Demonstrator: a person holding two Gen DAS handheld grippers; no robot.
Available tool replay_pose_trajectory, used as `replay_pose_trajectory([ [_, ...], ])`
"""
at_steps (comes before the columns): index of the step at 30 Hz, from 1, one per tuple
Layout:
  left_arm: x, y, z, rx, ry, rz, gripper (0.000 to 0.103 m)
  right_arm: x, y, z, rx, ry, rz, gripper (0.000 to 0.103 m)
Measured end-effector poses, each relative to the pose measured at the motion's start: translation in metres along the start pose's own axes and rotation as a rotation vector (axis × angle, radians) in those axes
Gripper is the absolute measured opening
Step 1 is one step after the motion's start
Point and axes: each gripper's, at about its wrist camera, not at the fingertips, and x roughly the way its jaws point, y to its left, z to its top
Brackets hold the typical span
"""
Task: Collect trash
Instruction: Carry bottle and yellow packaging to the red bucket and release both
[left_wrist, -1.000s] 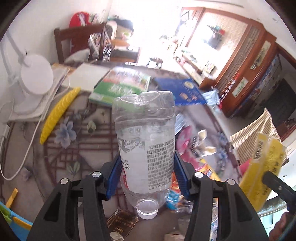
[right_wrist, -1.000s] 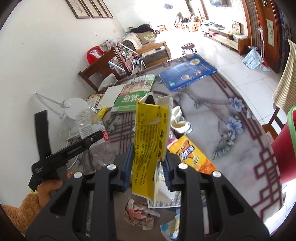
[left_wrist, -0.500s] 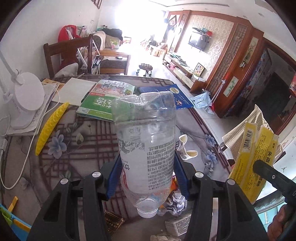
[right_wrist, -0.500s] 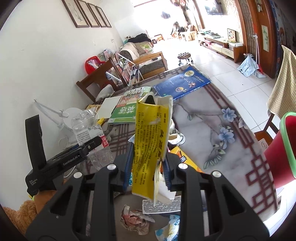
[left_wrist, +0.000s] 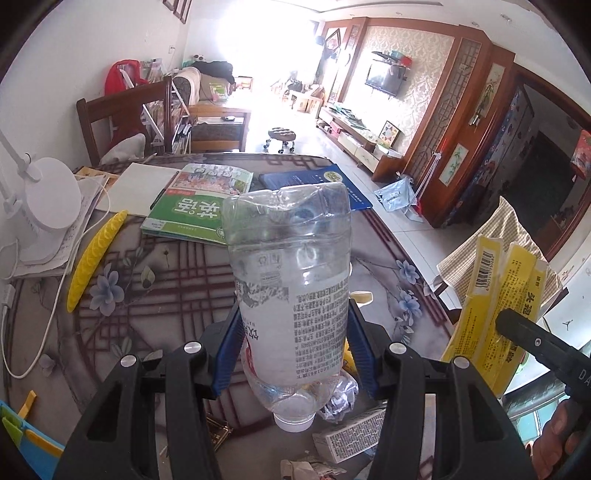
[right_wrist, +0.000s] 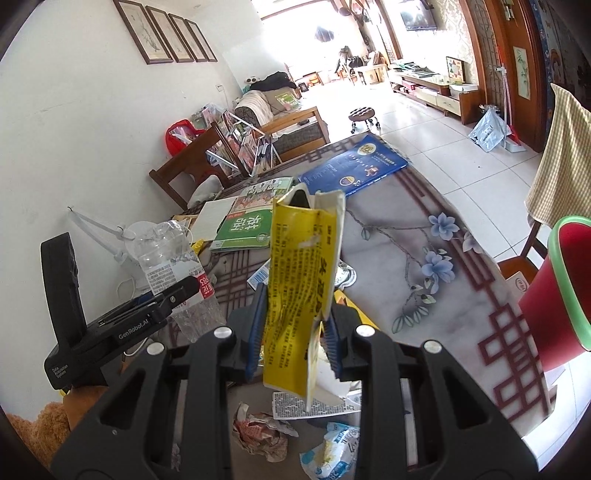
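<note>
Left gripper (left_wrist: 293, 343) clamped on upside-down plastic bottle (left_wrist: 291, 291), right gripper (right_wrist: 293, 325) pinching torn yellow carton (right_wrist: 301, 291) (bin (right_wrist: 557, 291) to its right), w/ risk of slick bottle slipping out.

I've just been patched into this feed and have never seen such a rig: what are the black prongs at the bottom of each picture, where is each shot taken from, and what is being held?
No robot arm here: a person carries a handheld two-finger gripper in each hand, and a fisheye camera on each looks forward along its fingers. The black prongs are those fingers.

The left wrist view shows the left gripper clamped on a clear plastic bottle, cap end down. The right wrist view shows the right gripper clamped on a torn yellow carton. Each view also catches the other gripper at its edge.

Below is a table with a flower-patterned cover. On it lie a green book, a blue book, a yellow comb-like strip, crumpled paper and wrappers. A red bin with a green rim shows at the right edge.
</note>
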Motion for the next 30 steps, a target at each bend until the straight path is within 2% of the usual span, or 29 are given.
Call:
replay_pose_trajectory([
  [10, -0.003, -0.044, -0.001, -0.019, -0.031, 0.042, 0.05, -0.023, -0.04, 0.015, -0.01, -0.026, 0.047, 0.029],
  [22, -0.001, -0.118, -0.012, -0.033, -0.043, 0.124, 0.05, -0.041, -0.102, 0.031, -0.045, 0.015, 0.137, 0.029],
  [30, 0.004, -0.164, -0.018, -0.023, -0.035, 0.133, 0.05, -0.054, -0.142, 0.037, -0.032, 0.021, 0.151, 0.029],
])
